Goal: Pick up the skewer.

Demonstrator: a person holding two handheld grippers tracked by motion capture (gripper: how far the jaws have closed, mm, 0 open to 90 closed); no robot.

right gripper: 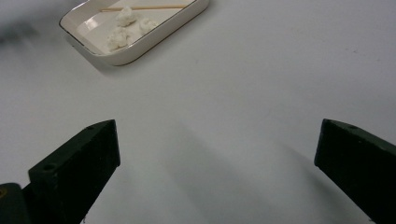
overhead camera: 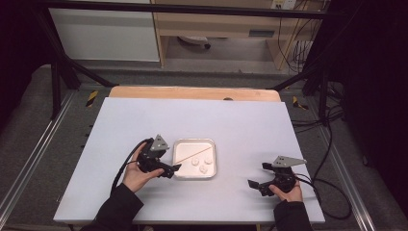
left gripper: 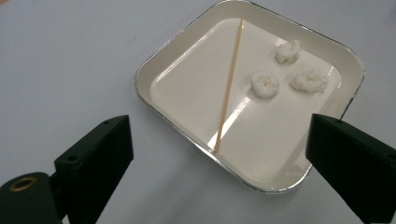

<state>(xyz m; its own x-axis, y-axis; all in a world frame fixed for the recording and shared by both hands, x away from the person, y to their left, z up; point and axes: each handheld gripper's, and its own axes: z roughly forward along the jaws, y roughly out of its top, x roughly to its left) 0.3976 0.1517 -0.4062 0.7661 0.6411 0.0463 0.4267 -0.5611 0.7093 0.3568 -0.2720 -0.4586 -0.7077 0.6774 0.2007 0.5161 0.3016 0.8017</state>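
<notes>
On the white table (overhead camera: 240, 120), mid-surface, sits a shallow white tray (left gripper: 201, 56) holding a thin wooden skewer (left gripper: 229, 86) laid diagonally and three pale dough-like lumps (left gripper: 264, 84) — none touching it. Left gripper (overhead camera: 176, 169), jaws spread wide, hovers at the tray's edge; right gripper (overhead camera: 256, 185) — also released, grasping nothing — sits well apart.

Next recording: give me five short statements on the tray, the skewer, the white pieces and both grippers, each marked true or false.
1. The thin wooden skewer lies inside the shallow white metal-rimmed tray. True.
2. Five white lumpy pieces sit in the tray. False: three white lumpy pieces.
3. The left gripper is open, holding nothing. True.
4. The right gripper is shut on the skewer. False: it is open over the bare white table.
5. The pieces are threaded on the skewer. False: they lie beside it.
</notes>
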